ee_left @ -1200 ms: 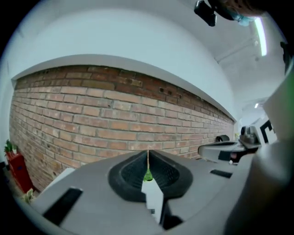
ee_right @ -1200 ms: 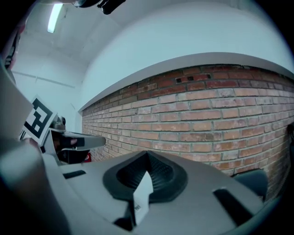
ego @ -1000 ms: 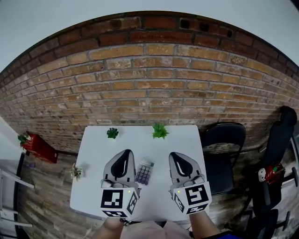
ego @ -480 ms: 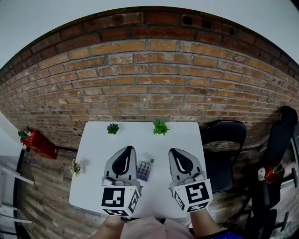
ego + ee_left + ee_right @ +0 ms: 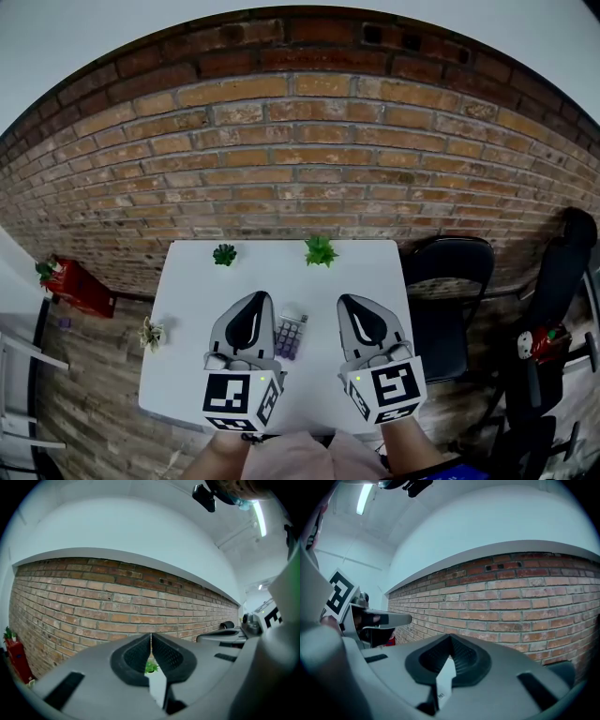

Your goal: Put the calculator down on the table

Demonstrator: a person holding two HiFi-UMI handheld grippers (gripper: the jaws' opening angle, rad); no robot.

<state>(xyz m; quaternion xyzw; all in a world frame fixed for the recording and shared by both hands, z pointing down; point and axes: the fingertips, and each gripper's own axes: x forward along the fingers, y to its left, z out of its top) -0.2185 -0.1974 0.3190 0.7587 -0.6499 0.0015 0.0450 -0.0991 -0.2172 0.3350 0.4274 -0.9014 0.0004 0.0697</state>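
Observation:
A small calculator (image 5: 291, 335) with purple keys lies flat on the white table (image 5: 187, 309), in the gap between my two grippers. My left gripper (image 5: 255, 298) hovers just left of it, jaws pressed together with nothing in them. My right gripper (image 5: 345, 301) is a little to the calculator's right, also shut and empty. In the left gripper view the shut tips (image 5: 151, 637) point level at the brick wall, and the right gripper view shows the same of its tips (image 5: 450, 637). Neither gripper touches the calculator.
Two little green plants (image 5: 224, 254) (image 5: 321, 250) stand at the table's far edge, and a pale one (image 5: 151, 334) at its left edge. A brick wall (image 5: 300, 159) rises behind. A black chair (image 5: 448, 281) stands right of the table, a red object (image 5: 75, 292) on the floor to its left.

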